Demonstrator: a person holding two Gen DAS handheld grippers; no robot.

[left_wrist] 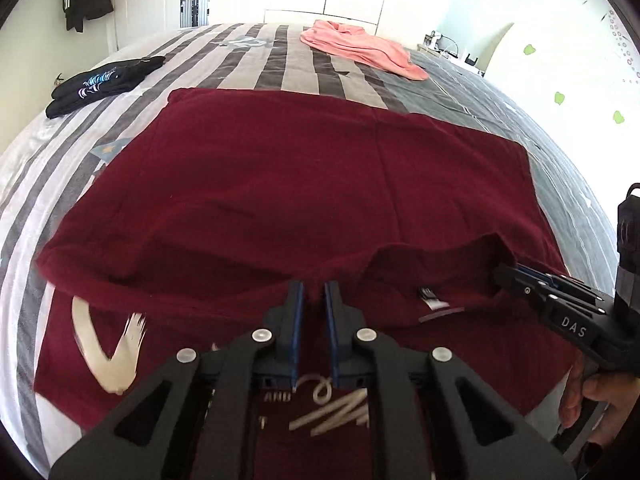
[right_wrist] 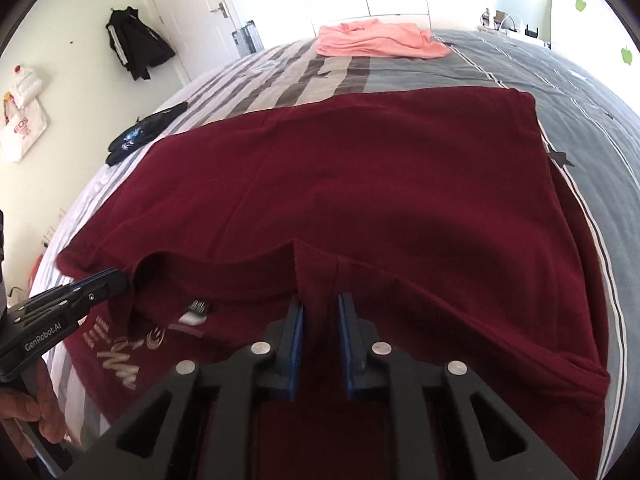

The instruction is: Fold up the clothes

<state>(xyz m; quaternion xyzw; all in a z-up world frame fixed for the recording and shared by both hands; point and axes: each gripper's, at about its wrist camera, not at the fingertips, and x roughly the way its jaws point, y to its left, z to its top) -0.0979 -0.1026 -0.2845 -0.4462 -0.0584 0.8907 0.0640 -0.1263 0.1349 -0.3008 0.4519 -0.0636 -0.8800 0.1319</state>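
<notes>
A: Maroon cotton right up front, pinched in the left claw?
B: Yes. Clamped tight on a raised fold of the shirt, just left of the neck opening. Blue pads pressed on either side of the cloth.
A: And the right claw?
B: Clenched too, on a ridge of the same shirt at the other side of the collar. Seen from the left camera as closed tips biting the collar edge, with the right hand on its handle.
A: Position of the shirt?
B: Spread flat across the bed, near edge lifted by both claws. Pale print showing on the layer beneath, and a small label inside the neck.
A: Further out?
B: Striped grey and white cover to the left, plain grey to the right. Black top lying near the left edge, well apart from the shirt. Pink garment crumpled at the far end.
A: Beyond the bed?
B: Dark jacket hanging on the wall beside a white door, and a white bag hanging nearer on the same wall.
</notes>
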